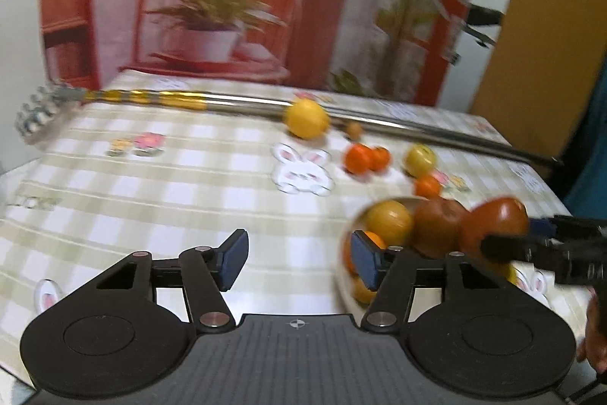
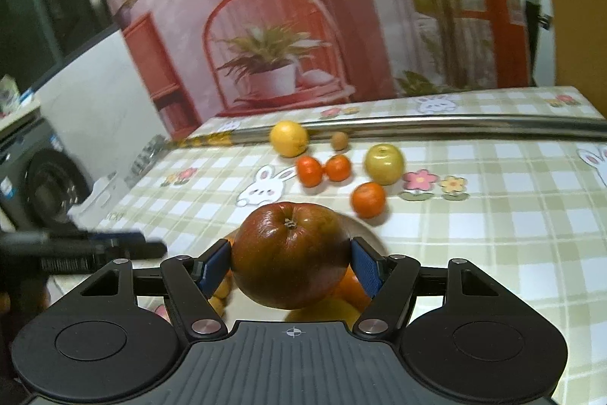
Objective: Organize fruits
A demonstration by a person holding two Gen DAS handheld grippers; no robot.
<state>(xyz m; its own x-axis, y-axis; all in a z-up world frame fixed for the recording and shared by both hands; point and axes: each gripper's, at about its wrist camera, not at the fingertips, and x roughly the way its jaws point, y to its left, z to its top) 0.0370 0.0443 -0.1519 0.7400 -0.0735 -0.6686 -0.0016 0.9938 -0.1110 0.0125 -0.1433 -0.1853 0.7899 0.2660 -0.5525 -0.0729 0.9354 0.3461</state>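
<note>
Red-brown glossy apple point(image 2: 290, 259), stem up | right claw point(image 2: 290, 264) clamps it | left claw point(image 1: 299, 259) wide

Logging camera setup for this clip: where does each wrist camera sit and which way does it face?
Left wrist: on the left gripper, jaws open and empty, facing across the checked table; the right gripper enters from the right.
Right wrist: on the right gripper, facing its clamped red apple.
Shared: red apple, bowl, yellow apple, metal pole.
</note>
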